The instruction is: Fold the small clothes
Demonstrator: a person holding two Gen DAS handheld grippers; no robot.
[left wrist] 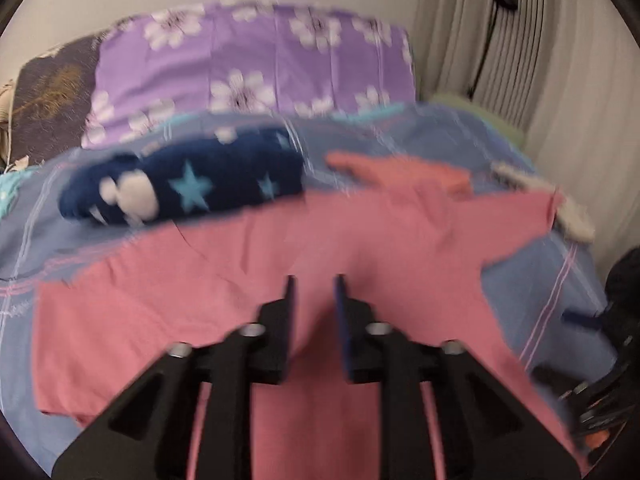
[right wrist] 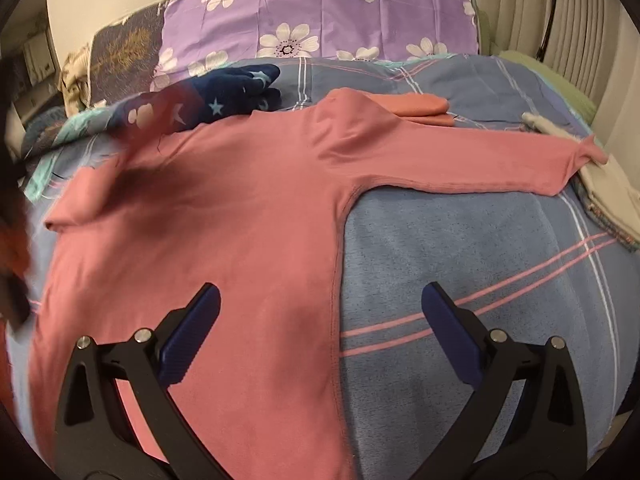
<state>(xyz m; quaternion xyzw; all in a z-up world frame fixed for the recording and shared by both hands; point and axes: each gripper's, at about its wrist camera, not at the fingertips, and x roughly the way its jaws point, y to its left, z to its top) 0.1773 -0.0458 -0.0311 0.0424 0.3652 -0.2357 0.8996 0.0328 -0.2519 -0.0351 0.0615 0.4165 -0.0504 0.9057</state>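
A pink long-sleeved shirt (left wrist: 180, 300) (right wrist: 240, 220) lies spread flat on the bed, its right sleeve (right wrist: 480, 164) stretched out sideways. The left wrist view is blurred. There my left gripper (left wrist: 315, 280) hovers over the middle of the shirt, open by a narrow gap, and I see nothing pinched between its pads. My right gripper (right wrist: 320, 292) stands wide open above the shirt's lower right side seam, one finger over the pink cloth and the other over the bedspread, holding nothing. A blurred dark and red shape (right wrist: 14, 232) sits at the left edge of the right wrist view.
A blue plaid bedspread (right wrist: 460, 260) covers the bed. Behind the shirt lie a navy star-print garment (right wrist: 228, 92), a folded coral cloth (right wrist: 412, 106) and a beige cloth (right wrist: 612, 188) at the right. A purple flowered pillow (right wrist: 320, 12) stands at the head, with curtains (right wrist: 580, 20) at the right.
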